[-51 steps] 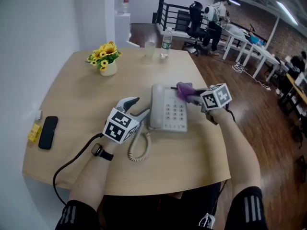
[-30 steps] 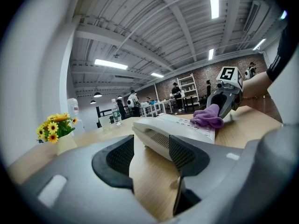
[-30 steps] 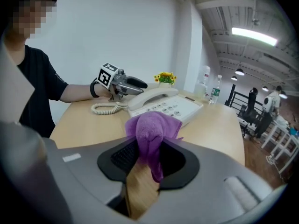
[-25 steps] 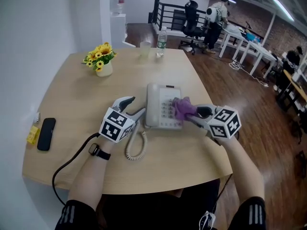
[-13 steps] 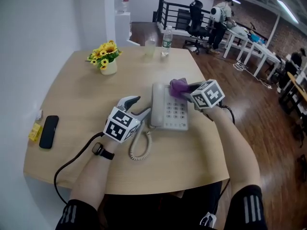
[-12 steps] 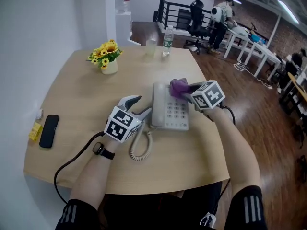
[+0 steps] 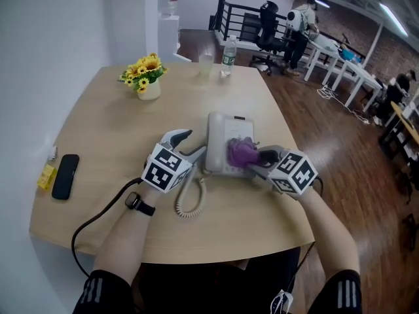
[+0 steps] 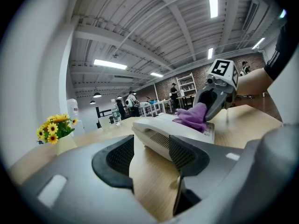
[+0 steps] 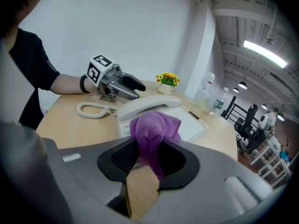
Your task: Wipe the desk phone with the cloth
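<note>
Right, cloth first: the purple cloth is bunched up and pinched in my right gripper, jaws closed on it with a wad poking out ahead of the pads. That wad is pressed on the keypad half of the desk phone, down toward its 5 o'clock corner. The phone sits near the middle of the desk, with its handset in the cradle along the 9 o'clock side.

My left gripper is at the phone's 9 o'clock, jaws apart with nothing between them, tips right by the handset edge. I can't tell if they actually touch the casing. The coiled cord loops out at 7 o'clock, just beside that gripper.

I judge this as mid-wipe, working the near end of the keypad.

Risks from here:
1. The phone looks light, so a hard drag toward 6 o'clock could slide it along the wood, since the left gripper isn't clearly bracing it.
2. If the wipe swings to 9 o'clock, the wad could catch the handset and tip it off its cradle.
3. The hard jaw tips could scrape the keys if the cloth rides back.

Further out, the flower pot at 11 o'clock, the bottle at 12 and the mobile phone far at 9 are well apart from the wipe.
</note>
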`<state>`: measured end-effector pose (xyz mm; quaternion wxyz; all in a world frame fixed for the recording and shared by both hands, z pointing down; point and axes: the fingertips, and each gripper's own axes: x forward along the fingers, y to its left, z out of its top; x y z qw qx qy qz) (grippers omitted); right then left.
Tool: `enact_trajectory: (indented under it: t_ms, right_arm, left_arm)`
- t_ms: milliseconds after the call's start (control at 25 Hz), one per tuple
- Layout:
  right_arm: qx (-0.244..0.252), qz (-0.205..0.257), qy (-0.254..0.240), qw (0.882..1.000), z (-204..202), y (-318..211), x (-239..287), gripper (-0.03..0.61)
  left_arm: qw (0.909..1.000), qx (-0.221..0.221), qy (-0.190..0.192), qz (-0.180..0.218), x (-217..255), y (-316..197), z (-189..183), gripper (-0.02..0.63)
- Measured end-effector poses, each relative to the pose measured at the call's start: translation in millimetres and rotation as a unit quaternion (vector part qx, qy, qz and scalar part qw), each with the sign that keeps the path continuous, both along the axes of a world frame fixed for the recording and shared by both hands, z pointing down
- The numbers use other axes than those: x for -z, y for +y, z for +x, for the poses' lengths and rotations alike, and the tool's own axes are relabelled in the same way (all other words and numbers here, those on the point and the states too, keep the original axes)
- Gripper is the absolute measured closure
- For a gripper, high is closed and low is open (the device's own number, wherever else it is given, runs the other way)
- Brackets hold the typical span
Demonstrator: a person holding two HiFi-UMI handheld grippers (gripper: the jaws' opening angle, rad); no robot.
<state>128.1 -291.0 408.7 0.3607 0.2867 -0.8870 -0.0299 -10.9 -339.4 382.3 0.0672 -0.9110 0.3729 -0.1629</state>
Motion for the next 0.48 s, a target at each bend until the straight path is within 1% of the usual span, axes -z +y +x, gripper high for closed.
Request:
enact_trajectory:
  t_ms: [120, 280, 360, 480]
  right_arm:
    - [0.015, 0.004, 0.003, 1.000, -2.1, 26.1, -6.9, 0.448]
    - [0.032, -0.002, 0.010, 0.999, -5.0, 46.0, -10.0, 0.448]
    - [0.029, 0.008, 0.003, 1.000, -4.4, 41.2, 0.5, 0.448]
    - [-0.001, 0.028, -0.035, 0.999, -3.1, 10.1, 32.2, 0.446]
  left_arm:
    - [1.0000, 0.000, 0.000, 0.001, 0.4, -0.4, 0.2, 0.385]
    - [1.0000, 0.000, 0.001, 0.001, -0.2, 0.1, 0.3, 0.384]
    - [1.0000, -0.001, 0.000, 0.001, -0.1, 0.3, 0.1, 0.384]
    - [1.0000, -0.001, 0.000, 0.001, 0.3, 0.1, -0.6, 0.385]
